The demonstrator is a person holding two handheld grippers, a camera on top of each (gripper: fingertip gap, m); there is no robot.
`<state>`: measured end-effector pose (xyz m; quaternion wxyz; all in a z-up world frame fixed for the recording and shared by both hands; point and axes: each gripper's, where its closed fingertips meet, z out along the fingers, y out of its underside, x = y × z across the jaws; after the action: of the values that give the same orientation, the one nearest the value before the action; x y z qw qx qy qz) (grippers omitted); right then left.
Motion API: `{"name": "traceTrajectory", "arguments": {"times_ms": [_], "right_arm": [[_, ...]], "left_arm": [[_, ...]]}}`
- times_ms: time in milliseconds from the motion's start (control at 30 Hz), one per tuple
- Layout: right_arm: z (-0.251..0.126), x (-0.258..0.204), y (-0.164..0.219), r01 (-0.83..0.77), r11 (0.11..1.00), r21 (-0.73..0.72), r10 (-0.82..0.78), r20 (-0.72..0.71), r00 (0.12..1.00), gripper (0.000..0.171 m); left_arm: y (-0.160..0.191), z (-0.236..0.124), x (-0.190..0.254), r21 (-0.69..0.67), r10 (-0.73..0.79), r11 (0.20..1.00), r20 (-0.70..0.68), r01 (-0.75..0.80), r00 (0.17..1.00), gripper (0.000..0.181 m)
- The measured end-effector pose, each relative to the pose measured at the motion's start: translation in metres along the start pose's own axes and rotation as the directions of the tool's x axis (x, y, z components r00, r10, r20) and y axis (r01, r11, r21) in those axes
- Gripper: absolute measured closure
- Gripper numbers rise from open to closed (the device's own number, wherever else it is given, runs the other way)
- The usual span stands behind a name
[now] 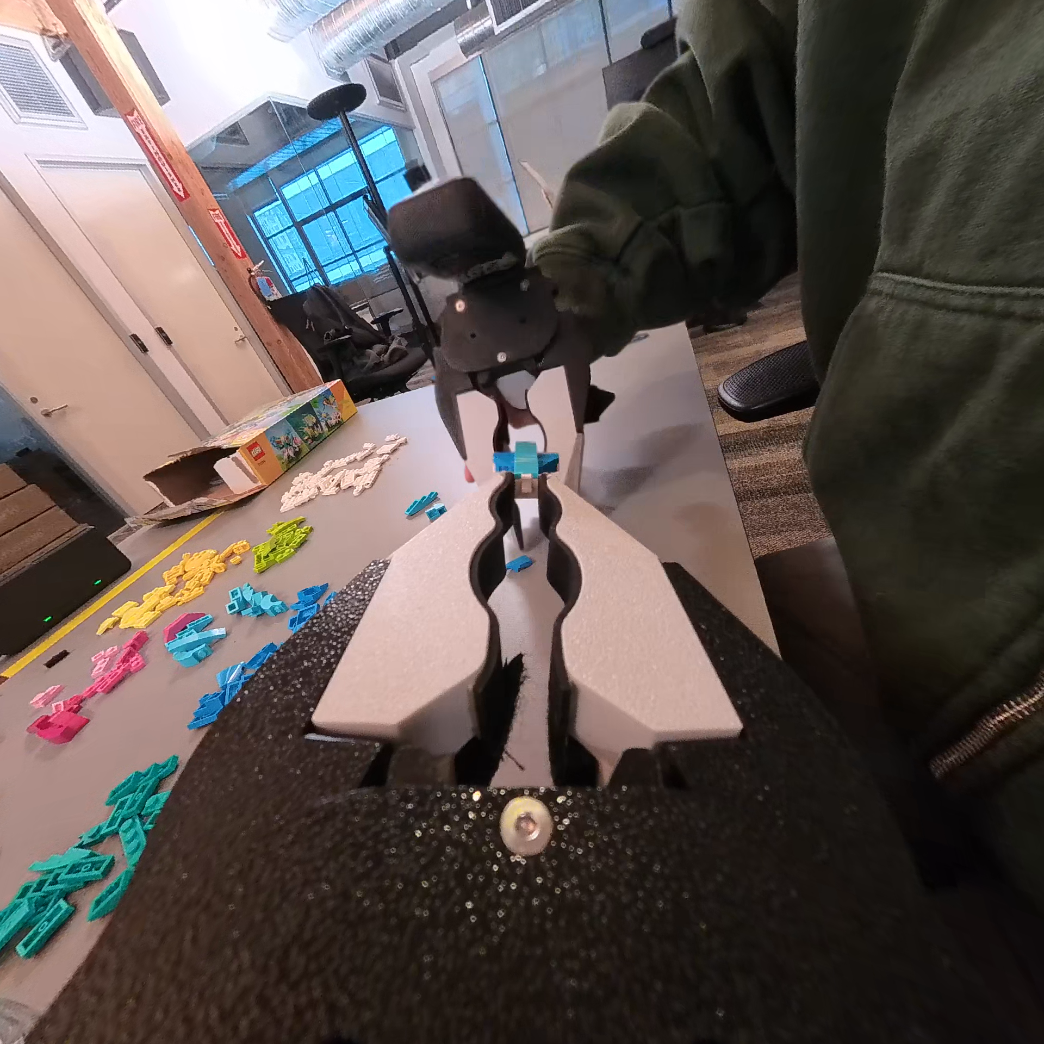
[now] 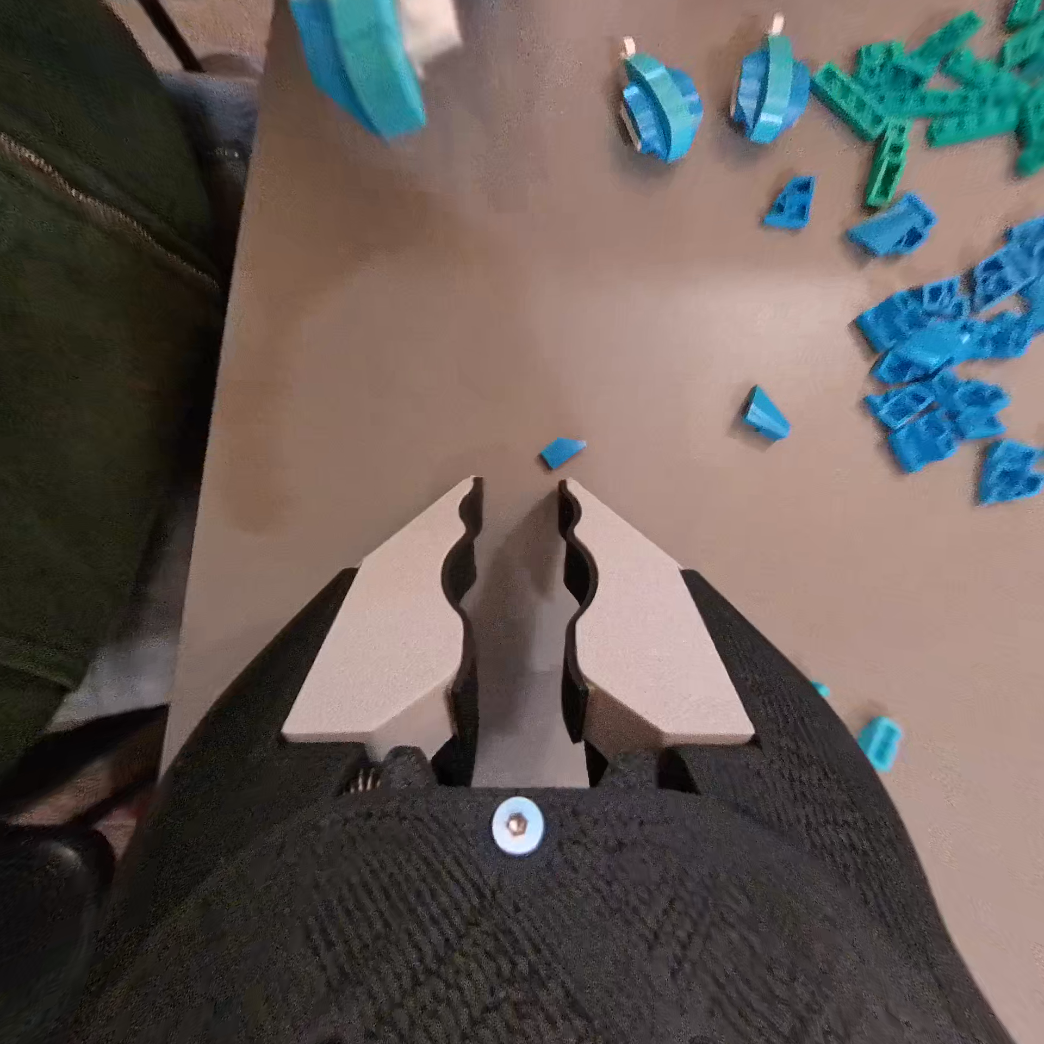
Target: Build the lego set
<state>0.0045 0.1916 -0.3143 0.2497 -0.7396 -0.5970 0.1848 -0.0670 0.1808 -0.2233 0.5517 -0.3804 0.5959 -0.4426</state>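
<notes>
Through my left wrist camera, my left gripper [image 1: 525, 480] is clenched on a small blue and turquoise sub-assembly [image 1: 525, 460], pinched at the very fingertips and held up above the grey table [image 1: 649, 395]. Facing it, my right gripper [image 1: 522, 446] hangs just behind that piece with its fingers spread, gripping nothing. To the left the loose bricks lie sorted by colour: white pile [image 1: 344, 474], yellow pile [image 1: 175, 587], pink pile [image 1: 85, 689], teal pile [image 1: 73, 864], with the opened set box [image 1: 265, 446] beyond them. Through my right wrist camera, the right gripper [image 2: 520, 486] is released and empty, pointing down at the table [image 2: 395, 282]. A small blue wedge piece [image 2: 562, 452] lies just ahead of its fingertips, and two finished blue sub-assemblies [image 2: 661, 107] rest farther off beside the green bricks [image 2: 926, 96]. I judge I am mid-way through another of these small blue units. Next, I think, the right gripper must settle over that wedge squarely, close on its narrow sides, and bring it up to the held piece with studs aligned.
</notes>
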Motion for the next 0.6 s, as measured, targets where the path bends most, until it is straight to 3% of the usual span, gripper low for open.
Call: {"name": "traceTrajectory", "arguments": {"times_ms": [167,300,467,600], "right_arm": [[0.007,0.0,-0.009,-0.16,0.981,0.107,0.161,-0.003,0.987,0.141],[0.013,-0.022,-0.03,-0.274,0.94,0.203,0.252,0.128,0.959,0.137],[0.004,-0.006,-0.028,-0.17,0.957,0.234,0.171,0.017,0.985,0.141],[0.007,-0.007,-0.034,-0.08,0.968,0.239,0.074,0.031,0.997,0.14]], "left_arm": [[0.0,-0.001,-0.001,-0.002,-0.002,1.0,0.004,0.003,1.0,0.176],[0.003,-0.003,-0.002,-0.017,0.006,1.0,0.005,-0.006,1.0,0.176],[0.008,-0.013,0.005,-0.056,-0.024,0.998,-0.083,0.02,0.996,0.176],[0.012,-0.017,0.023,-0.115,-0.113,0.989,-0.219,0.089,0.969,0.175]]}}
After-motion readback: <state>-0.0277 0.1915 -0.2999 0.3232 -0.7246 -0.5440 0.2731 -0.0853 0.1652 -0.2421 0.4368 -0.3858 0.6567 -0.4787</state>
